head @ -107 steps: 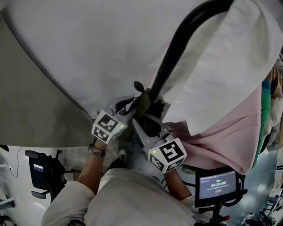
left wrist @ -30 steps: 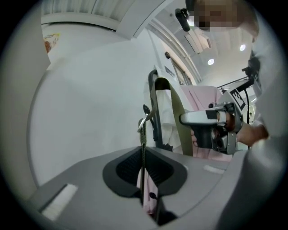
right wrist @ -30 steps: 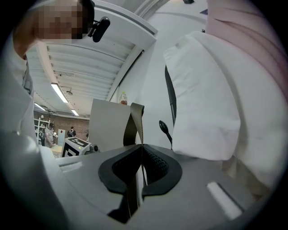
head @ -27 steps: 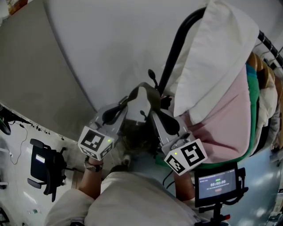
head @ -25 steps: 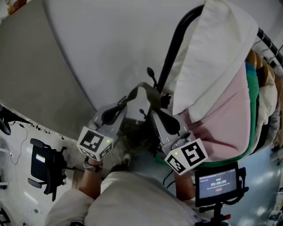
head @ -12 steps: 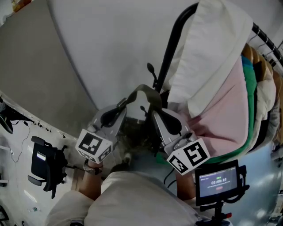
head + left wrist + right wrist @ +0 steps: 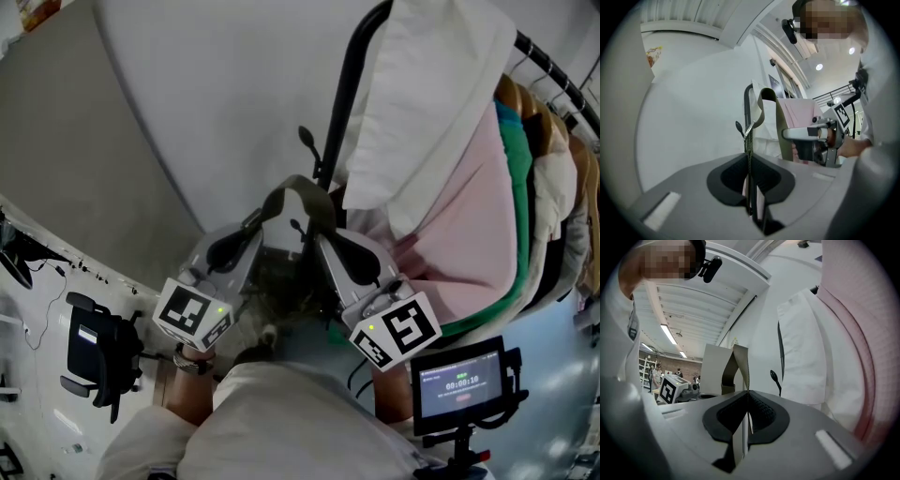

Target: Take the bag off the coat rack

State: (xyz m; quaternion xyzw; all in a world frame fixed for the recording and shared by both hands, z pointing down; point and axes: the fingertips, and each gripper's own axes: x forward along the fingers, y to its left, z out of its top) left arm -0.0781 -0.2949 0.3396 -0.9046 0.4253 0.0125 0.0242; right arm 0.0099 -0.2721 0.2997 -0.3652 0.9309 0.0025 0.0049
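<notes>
Bag strap (image 7: 765,101) first: the left gripper (image 7: 749,161) has its jaws pressed together on it. The webbing runs edge-on up out of the pads, then folds over toward the other side. The right gripper (image 7: 746,404) pinches the same strap on its other leg, jaws closed on the flat band with nothing else between them. Between our two grips the strap stands up as a short olive arch. The bag (image 7: 281,291) hangs below it, a dark mottled mass down between the grippers and close against our chest.

Four seconds back both grippers were crowded right up at the rack (image 7: 345,89), with the strap bunched at the hook (image 7: 305,141). Since then we have drawn down and toward ourselves. Over the last second the gap between the top of the arch and the hook has widened a little more. The hook now stands above and beyond the strap, and in the right gripper view it sits off to one side, apart from the webbing.

We judge the strap is off the hook and the bag's weight is on our two grips alone. What remains is to carry it away from the rack, keeping clear of the white garment (image 7: 422,103) and the pink one (image 7: 469,216) hanging just beside the right gripper.
</notes>
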